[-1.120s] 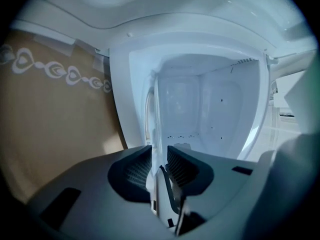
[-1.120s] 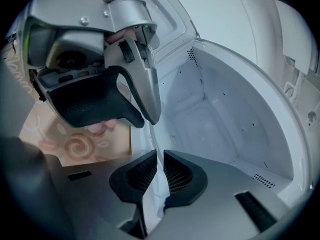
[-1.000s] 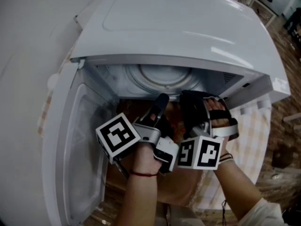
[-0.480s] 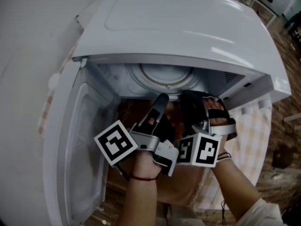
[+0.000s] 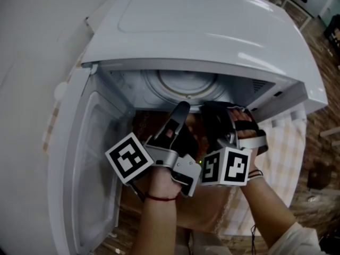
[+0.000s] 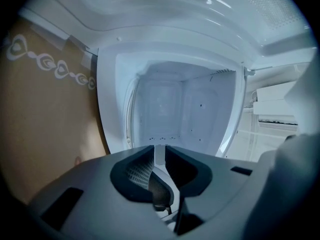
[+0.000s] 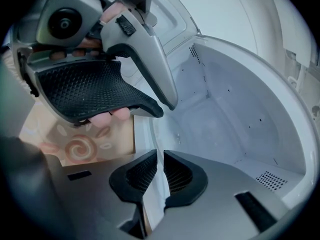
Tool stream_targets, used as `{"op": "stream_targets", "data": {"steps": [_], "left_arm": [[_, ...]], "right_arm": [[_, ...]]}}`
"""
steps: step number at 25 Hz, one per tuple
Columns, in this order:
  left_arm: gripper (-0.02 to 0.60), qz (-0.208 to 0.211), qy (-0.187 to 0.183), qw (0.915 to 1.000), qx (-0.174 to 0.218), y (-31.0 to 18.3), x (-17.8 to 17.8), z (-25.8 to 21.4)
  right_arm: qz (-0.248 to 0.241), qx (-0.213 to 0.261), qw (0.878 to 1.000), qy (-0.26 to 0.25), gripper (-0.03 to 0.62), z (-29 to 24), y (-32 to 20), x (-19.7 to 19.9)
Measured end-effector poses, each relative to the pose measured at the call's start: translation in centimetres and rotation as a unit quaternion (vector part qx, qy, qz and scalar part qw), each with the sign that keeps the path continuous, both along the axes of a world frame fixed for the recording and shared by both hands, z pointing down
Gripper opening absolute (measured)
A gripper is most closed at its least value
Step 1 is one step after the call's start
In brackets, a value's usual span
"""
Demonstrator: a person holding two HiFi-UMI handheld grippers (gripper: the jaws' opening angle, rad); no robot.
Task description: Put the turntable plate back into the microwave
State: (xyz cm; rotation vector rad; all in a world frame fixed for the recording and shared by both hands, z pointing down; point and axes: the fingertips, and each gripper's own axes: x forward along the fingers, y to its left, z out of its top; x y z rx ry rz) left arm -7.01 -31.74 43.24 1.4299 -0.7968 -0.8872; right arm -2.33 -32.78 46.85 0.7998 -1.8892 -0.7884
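**A:** Where is the turntable plate [image 5: 186, 86]?

**B:** It lies flat on the floor of the microwave [image 5: 202, 31], well inside. It shows as a pale, ringed glass disc just under the top edge of the opening. The door [image 5: 90, 158] hangs wide open at the left.

**A:** And the claws?

**B:** Both are side by side at the mouth of the cavity, near the plate's front edge; I cannot tell whether either touches it. The left claw [image 5: 181, 109] has its pads drawn together to a thin slit, with nothing between them but the white interior showing through. The right claw [image 5: 213, 111] is the same, with pads almost meeting and empty.

**A:** So the job looks nearly done?

**B:** I judge so, though the hub under the plate is hidden, so I can't say whether it sits properly.

**A:** And if it needs adjusting?

**B:** It's probably glass, so it will be stiff, weighty for its thickness and slick against rubber pads. It will likely chip if knocked on the cavity wall. I would take it by the raised rim, one pad above and one below, ideally a claw at each side, and keep it level. For a small correction, a closed claw tip could nudge the rim round.
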Motion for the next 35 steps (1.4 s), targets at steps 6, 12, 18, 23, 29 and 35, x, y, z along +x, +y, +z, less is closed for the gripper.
{"op": "stream_targets", "data": {"steps": [6,12,18,23,29,35], "left_arm": [[0.066,-0.001,0.005,1.0000,-0.001,-0.1,0.1,0.0],[0.063,0.000,0.012,0.9999,-0.001,0.0,0.0,-0.1],[0.060,0.004,0.013,0.9999,0.001,0.1,0.3,-0.1],[0.057,0.008,0.018,0.9998,0.003,0.2,0.6,-0.2],[0.051,0.014,0.023,0.9996,0.007,0.7,1.1,-0.5],[0.046,0.021,0.026,0.9994,0.008,1.5,1.6,-1.3]], "right_arm": [[-0.007,0.004,1.000,-0.001,0.057,0.0,0.2,-0.2],[-0.018,0.002,1.000,-0.001,0.058,0.1,0.3,-0.3],[-0.029,0.009,0.999,0.019,0.058,0.0,0.4,0.1],[-0.043,0.022,0.998,0.032,0.058,-0.4,0.8,-0.1],[-0.055,0.038,0.997,0.044,0.058,-1.1,1.5,-0.1],[-0.053,0.041,0.997,0.047,0.058,-2.2,2.3,0.4]]}}
